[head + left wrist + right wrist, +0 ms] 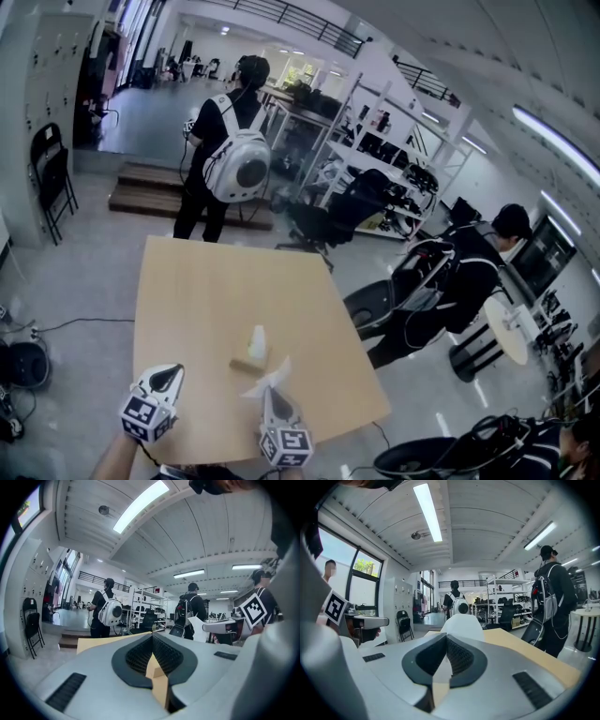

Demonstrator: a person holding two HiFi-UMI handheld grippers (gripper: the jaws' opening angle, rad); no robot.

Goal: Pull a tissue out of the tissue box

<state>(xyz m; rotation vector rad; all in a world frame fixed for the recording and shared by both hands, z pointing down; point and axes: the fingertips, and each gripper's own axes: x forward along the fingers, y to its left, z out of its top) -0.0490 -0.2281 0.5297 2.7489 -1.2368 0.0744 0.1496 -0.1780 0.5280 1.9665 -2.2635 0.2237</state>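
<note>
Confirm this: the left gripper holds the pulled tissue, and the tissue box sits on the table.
Not right. The right gripper holds the tissue, as the right gripper view shows; the tissue box sits on the table.

The tissue box [251,352] sits on the tabletop [206,291] at lower centre of the head view, with the tissue [273,373] just lower right of it, at the right gripper [270,392]. The left gripper [167,377] is to their left. A person [228,141] stands beyond the tabletop's far edge, at upper centre.
</note>
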